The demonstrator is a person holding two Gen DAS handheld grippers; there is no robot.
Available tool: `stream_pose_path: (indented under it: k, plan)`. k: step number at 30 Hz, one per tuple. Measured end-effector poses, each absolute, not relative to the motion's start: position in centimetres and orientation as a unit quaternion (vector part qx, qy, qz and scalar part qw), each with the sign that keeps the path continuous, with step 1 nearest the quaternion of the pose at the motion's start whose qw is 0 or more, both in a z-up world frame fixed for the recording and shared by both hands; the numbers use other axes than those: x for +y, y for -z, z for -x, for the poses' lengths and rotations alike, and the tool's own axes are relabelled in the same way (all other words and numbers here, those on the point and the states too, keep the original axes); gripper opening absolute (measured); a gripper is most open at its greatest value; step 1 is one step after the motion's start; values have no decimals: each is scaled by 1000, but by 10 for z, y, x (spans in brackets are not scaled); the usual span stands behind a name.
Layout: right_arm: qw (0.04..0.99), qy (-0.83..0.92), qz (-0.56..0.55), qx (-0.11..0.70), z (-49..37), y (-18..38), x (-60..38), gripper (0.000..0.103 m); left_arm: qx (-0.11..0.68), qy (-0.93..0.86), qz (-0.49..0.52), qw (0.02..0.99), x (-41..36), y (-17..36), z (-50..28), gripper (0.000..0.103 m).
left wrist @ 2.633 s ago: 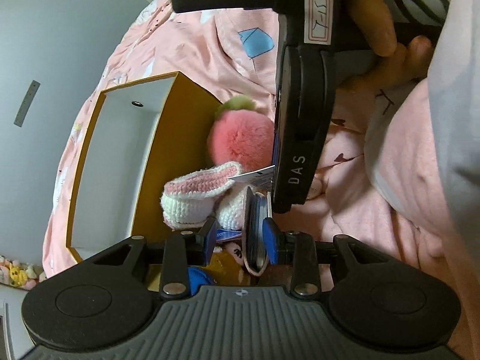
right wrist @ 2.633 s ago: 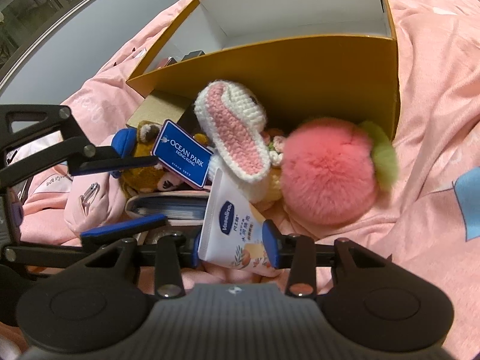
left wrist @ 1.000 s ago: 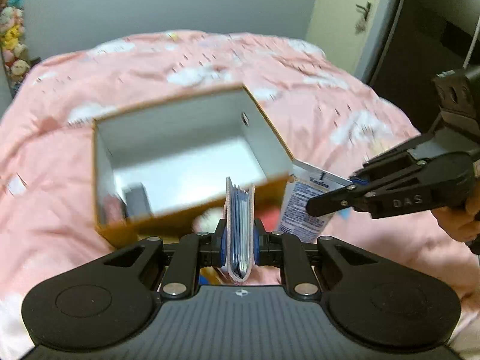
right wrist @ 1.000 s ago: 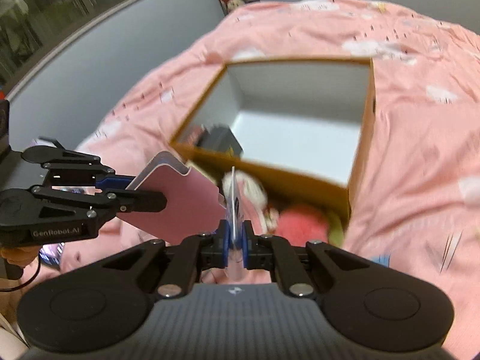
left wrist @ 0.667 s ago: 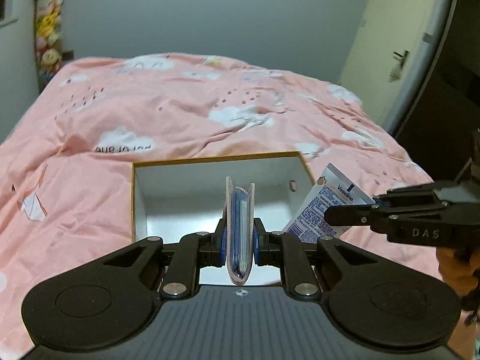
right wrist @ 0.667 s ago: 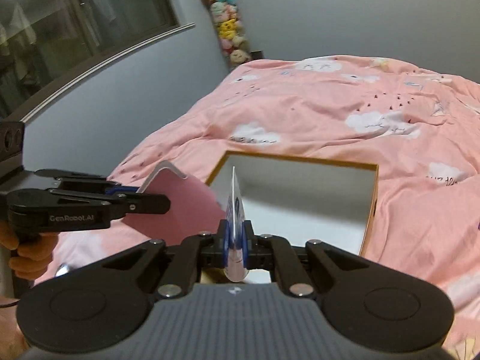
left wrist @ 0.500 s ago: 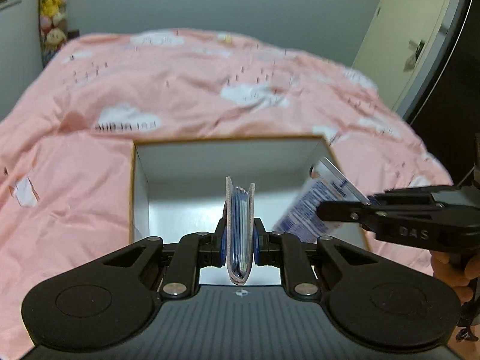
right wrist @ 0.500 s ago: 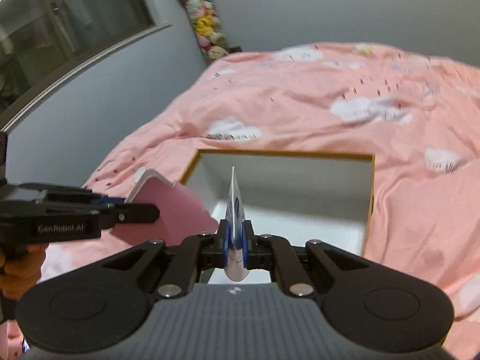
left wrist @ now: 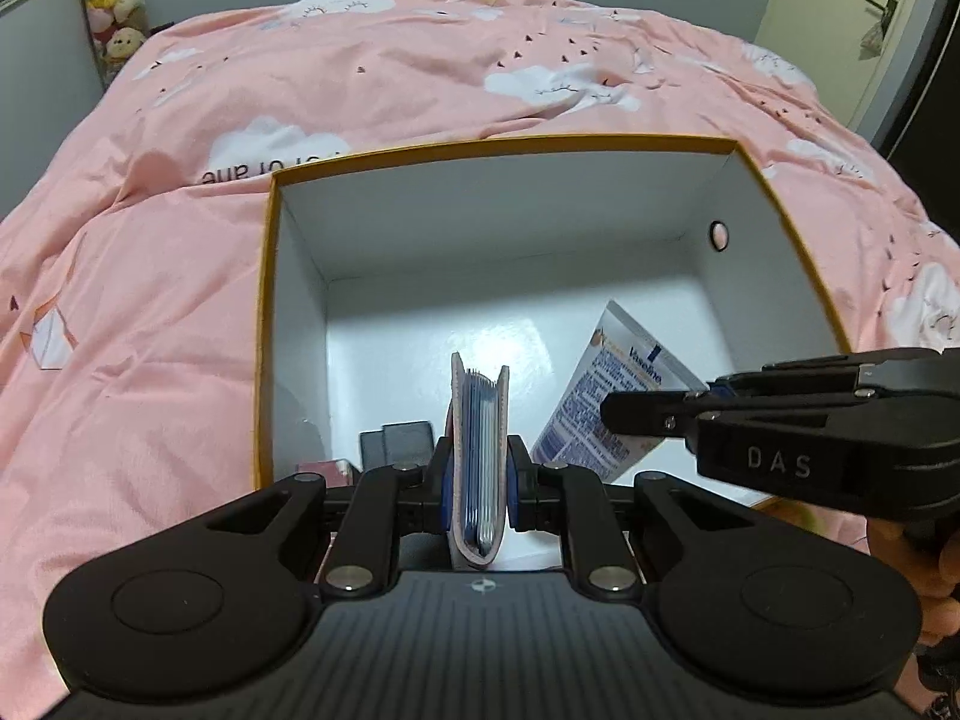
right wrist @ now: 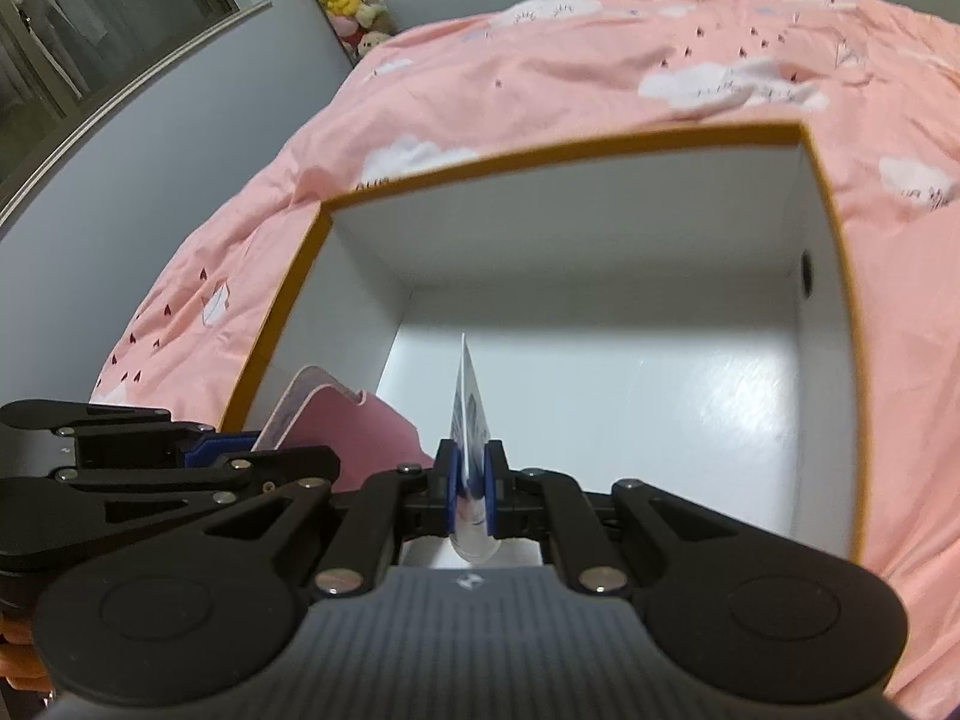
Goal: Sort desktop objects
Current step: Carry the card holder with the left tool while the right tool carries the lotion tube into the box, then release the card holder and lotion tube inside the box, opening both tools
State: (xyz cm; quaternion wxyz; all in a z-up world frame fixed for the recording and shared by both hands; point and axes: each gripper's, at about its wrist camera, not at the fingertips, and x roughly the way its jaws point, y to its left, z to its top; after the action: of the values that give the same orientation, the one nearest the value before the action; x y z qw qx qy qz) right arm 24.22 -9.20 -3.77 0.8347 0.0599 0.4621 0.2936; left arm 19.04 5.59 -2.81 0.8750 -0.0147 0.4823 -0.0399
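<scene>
Two things are being carried over the box (left wrist: 264, 312) at once here. The left gripper (left wrist: 478, 474) is being kept clamped on a pink card holder (left wrist: 478, 450), held edge-up at lower centre of the left view, and the right gripper (right wrist: 468, 483) is being kept squeezed shut on a flat Vaseline tube (right wrist: 467, 414), seen edge-on at lower centre of the right view.

What could go wrong, probably: both items are being crowded into the near part of the box, so the tube could get knocked against the other gripper's linkage when released. The card holder is being held upright too, so it could flop onto the small dark items (left wrist: 396, 441) at the lower left of the box floor.

Compared with a second ago, the box is being seen much larger and sharper in both views, and both items are now being held over its white floor rather than short of the near wall.
</scene>
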Motion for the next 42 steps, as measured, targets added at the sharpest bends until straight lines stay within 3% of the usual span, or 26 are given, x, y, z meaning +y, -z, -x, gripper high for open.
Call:
stream_pose_path:
  k: [20, 26, 28, 42]
  plan:
    - [825, -304, -40, 475, -228, 55, -61, 10, 509, 54, 59, 857, 81, 49, -189, 20]
    - [809, -308, -51, 497, -230, 53, -59, 18, 490, 77, 74, 865, 90, 28, -177, 27]
    - [798, -313, -62, 511, -230, 54, -58, 23, 481, 79, 81, 869, 93, 20, -171, 28]
    - [792, -311, -89, 517, -220, 52, -61, 29, 440, -1, 92, 893, 101, 1, -110, 28]
